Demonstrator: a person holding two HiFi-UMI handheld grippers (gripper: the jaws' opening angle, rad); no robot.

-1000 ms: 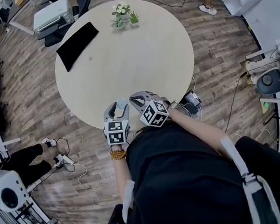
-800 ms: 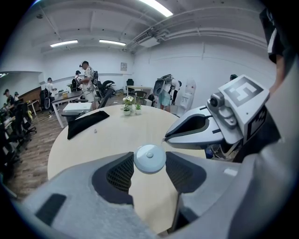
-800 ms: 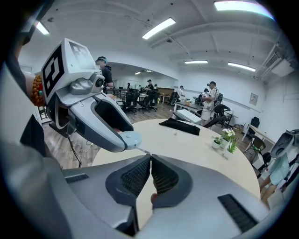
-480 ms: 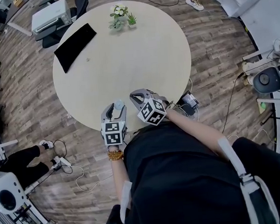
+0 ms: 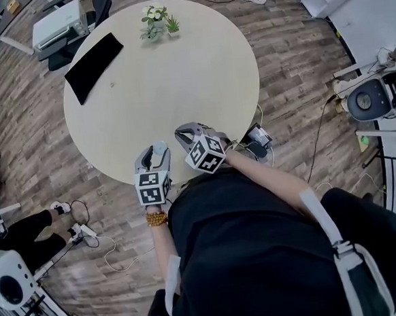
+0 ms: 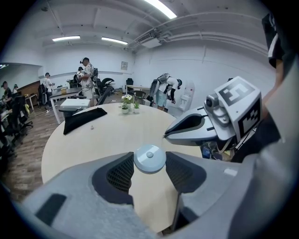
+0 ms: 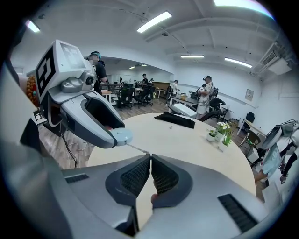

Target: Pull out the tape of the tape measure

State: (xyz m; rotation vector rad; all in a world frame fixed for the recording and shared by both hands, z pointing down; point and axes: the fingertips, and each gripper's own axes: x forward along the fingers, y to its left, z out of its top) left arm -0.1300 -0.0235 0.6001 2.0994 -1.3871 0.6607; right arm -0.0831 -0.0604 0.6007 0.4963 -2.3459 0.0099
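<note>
Left gripper: jaws clamped on small round tape measure, held above near edge of table, lower centre of head view. Right gripper: jaws pinched together on tape end. Thin tape runs short and straight from case to jaw tips. Change over last second is slight: gap between grippers marginally wider, otherwise both hardly shifted. Meaning: tab grip looks secure, pull barely begun, most tape probably still coiled inside. Next move likely: draw right gripper away, left holding case steady.
</note>
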